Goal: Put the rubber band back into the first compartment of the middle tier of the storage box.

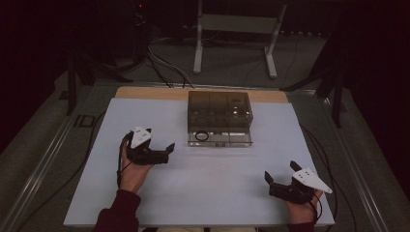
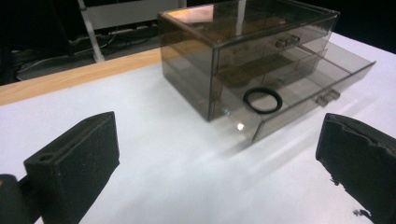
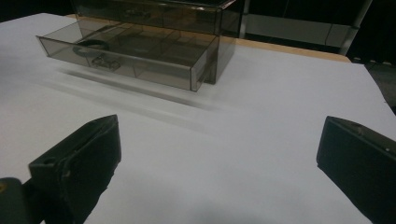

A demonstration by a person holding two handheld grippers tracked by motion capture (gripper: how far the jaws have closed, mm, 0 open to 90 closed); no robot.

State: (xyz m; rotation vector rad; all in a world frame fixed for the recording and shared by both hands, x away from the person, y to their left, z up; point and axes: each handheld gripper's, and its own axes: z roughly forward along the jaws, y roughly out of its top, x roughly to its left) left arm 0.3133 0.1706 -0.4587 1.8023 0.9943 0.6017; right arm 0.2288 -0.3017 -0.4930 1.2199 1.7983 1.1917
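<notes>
A smoky see-through drawer box [image 1: 220, 108] stands at the middle back of the white tabletop [image 1: 203, 188]. Its bottom drawer [image 1: 227, 139] is pulled out, and a black ring [image 1: 202, 136] lies in the drawer's left part. My left gripper [image 1: 159, 139] is held left of the box, jaws open, nothing between them. In the left gripper view the left gripper [image 2: 215, 140] faces the box [image 2: 243, 42] and the ring [image 2: 263, 100]. My right gripper [image 1: 280, 170] rests near the front right, open and empty. From the right gripper [image 3: 219, 140], the open drawer [image 3: 140, 60] lies ahead to the left.
A wooden strip [image 1: 145, 93] runs along the table's far edge. Behind it stands a white metal frame [image 1: 237, 29], with cables [image 1: 164, 67] on the dark floor. Bare white surface lies between the two hands and in front of the drawer.
</notes>
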